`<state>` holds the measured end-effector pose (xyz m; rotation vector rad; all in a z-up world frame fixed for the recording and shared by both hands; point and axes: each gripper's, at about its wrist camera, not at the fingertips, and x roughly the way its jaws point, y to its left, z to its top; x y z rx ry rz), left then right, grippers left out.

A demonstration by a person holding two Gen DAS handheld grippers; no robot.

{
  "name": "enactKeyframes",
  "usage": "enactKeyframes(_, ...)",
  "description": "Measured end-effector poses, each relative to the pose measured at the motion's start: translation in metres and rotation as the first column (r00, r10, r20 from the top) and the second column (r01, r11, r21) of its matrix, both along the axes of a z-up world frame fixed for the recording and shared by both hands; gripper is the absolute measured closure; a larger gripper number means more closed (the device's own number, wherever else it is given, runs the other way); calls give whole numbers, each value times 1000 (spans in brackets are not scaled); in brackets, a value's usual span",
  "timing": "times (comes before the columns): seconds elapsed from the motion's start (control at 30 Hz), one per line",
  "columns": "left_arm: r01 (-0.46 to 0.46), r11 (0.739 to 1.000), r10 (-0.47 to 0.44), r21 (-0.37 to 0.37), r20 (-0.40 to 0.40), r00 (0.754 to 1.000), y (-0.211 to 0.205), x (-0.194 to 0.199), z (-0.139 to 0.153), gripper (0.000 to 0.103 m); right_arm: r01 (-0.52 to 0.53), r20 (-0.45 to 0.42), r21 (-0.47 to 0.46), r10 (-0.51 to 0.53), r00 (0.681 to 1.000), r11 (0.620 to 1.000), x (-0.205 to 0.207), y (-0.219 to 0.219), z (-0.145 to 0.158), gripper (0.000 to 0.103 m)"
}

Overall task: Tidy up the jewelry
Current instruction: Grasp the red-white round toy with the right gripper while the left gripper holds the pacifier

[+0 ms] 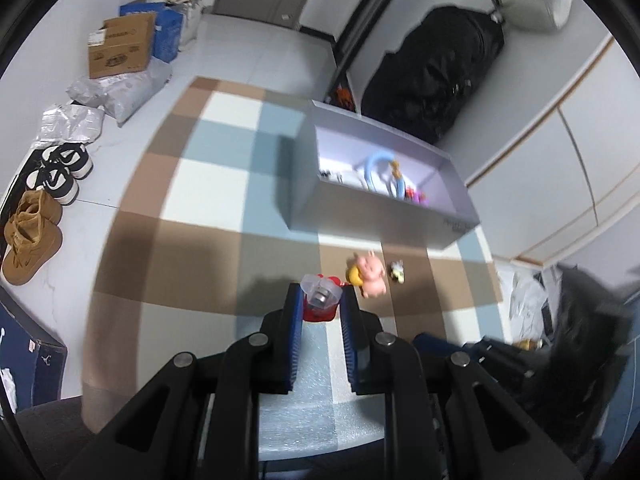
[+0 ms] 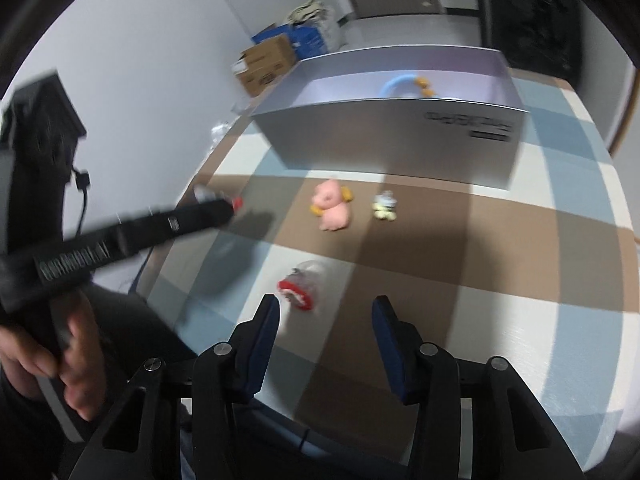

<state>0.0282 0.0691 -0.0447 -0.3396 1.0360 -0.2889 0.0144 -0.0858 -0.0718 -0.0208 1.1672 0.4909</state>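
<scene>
My left gripper (image 1: pixel 320 300) is shut on a small red box with a clear lid (image 1: pixel 319 298), held above the checked table. In the right wrist view that gripper (image 2: pixel 224 208) shows at the left, with red at its tip. My right gripper (image 2: pixel 326 310) is open and empty, just short of a second red and clear box (image 2: pixel 300 286) lying on the table. A pink pig charm (image 1: pixel 370 274) (image 2: pixel 332 206) and a small pale charm (image 1: pixel 397 271) (image 2: pixel 384 205) lie in front of the grey open box (image 1: pixel 372 216) (image 2: pixel 396 140), which holds a blue ring item (image 1: pixel 380 172) and small pieces.
The table (image 1: pixel 208 184) has a brown, blue and white checked cloth. On the floor at the left are shoes (image 1: pixel 60 172), bags and cardboard boxes (image 1: pixel 120 48). A black bag (image 1: pixel 436 72) stands behind the grey box. A hand (image 2: pixel 60 356) holds the left gripper's handle.
</scene>
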Motion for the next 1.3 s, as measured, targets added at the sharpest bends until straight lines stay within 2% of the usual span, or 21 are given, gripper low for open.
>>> enactKeyframes(0.13,-35,999,36,-7,32,999,6,1,5,90,-39,21,-30,39,999,999,-2,13,-1,62)
enactKeyframes(0.27,-47,999,48,-22,41,998,8,3,5,90,-58,41,-65,60,997,996,-3,25,-3,63)
enactKeyframes(0.5,-51,998,52,-29,45,998,13,2,6,90,-48,65,-103,55,996,993,3,35,-6,74)
enactKeyframes(0.57,-50,998,52,-27,45,998,13,2,6,90,-43,70,-115,52,996,992,4,37,-7,80)
enactKeyframes(0.73,-57,998,58,-28,46,997,15,2,8,90,-38,84,-130,50,995,991,8,41,-11,82)
enactKeyframes(0.93,-61,998,63,-27,63,996,14,1,10,90,-11,82,-95,19,996,995,12,35,-7,83)
enactKeyframes(1.3,-82,996,85,-29,94,992,3,8,20,90,25,152,-31,-20,988,999,17,20,28,83)
